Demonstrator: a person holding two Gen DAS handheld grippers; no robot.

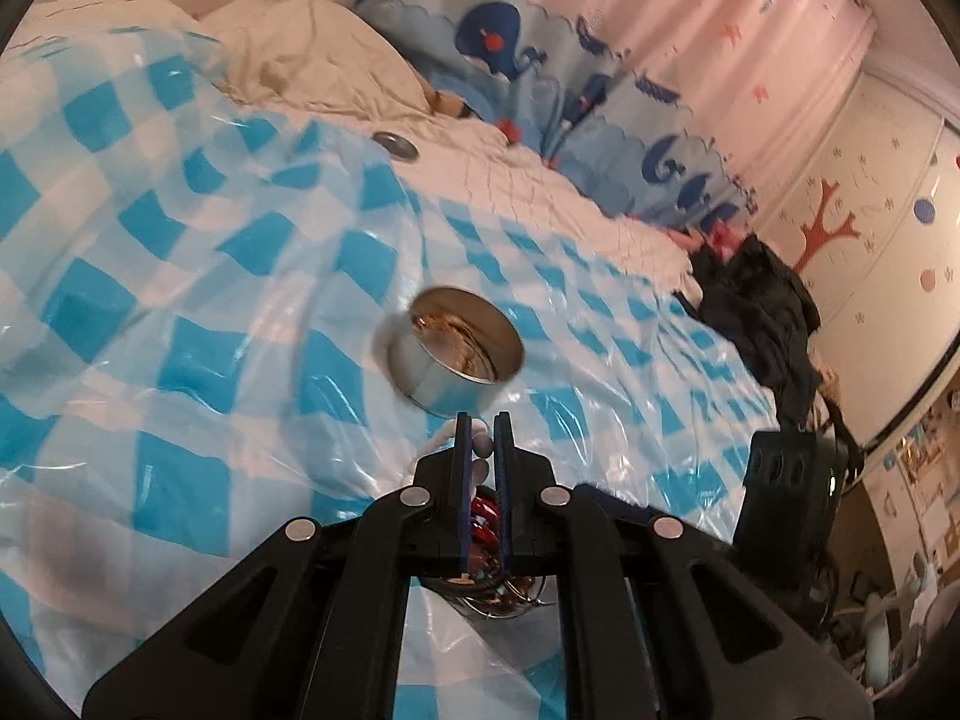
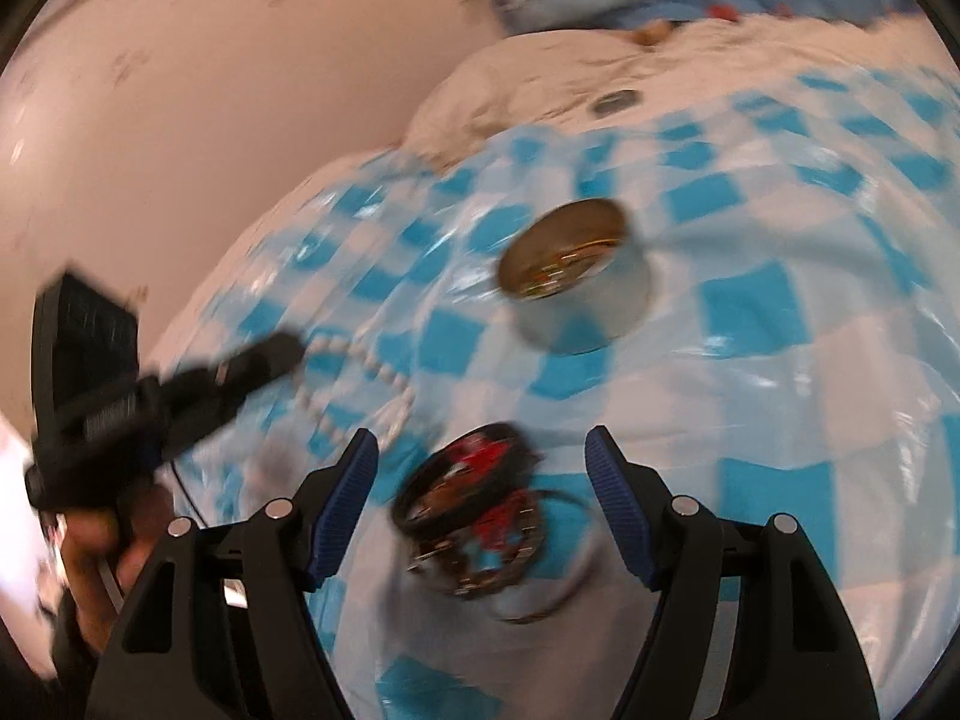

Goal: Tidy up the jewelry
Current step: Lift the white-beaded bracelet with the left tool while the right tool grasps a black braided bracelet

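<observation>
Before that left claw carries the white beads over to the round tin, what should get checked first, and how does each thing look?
1. Left gripper shut on the pearl necklace: ok, beads sit between its jaws.
2. Whole strand lifted: not ok, much of it trails on the checked sheet.
3. Metal tin open, no lid on: ok.
4. Room in the tin: cannot tell; some jewelry already lies inside.
5. Right gripper out of the way: ok, open above the bracelet pile, gripping nothing.
</observation>
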